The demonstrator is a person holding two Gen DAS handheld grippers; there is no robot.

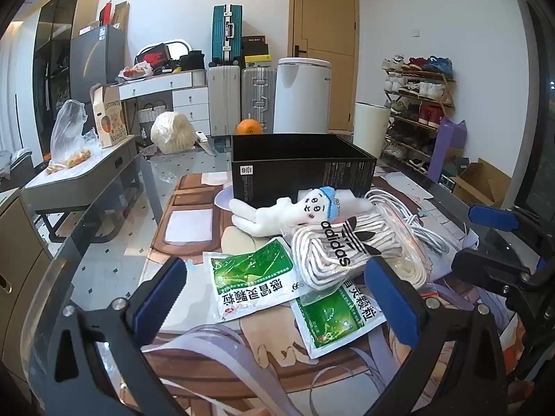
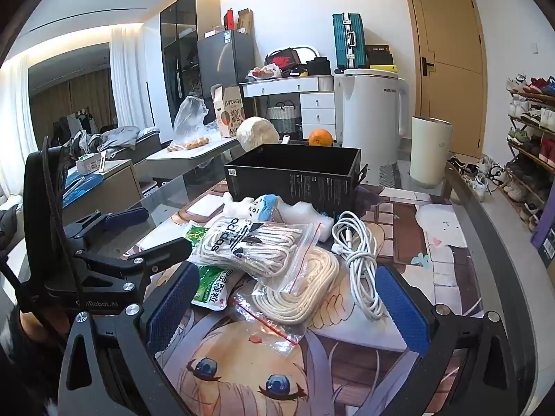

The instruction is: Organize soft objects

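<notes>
I have both claws spread wide with nothing between the pads, hovering tilted down over the near edge of the surface (image 2: 451, 277). The heap of soft things lies straight ahead of them, with the open black box (image 1: 301, 170) just beyond it. My left claw (image 1: 277, 298) sits right behind 2 green sachets (image 1: 253, 277), the bagged laces (image 1: 340, 249) slightly to its right. My right claw (image 2: 288, 308) faces the rope coil (image 2: 298, 287) and white cable (image 2: 360, 260), whose long axis runs away from me. The plush toy (image 1: 295, 211) lies farthest, touching the box. I judge the left claw nearer the sachets.
</notes>
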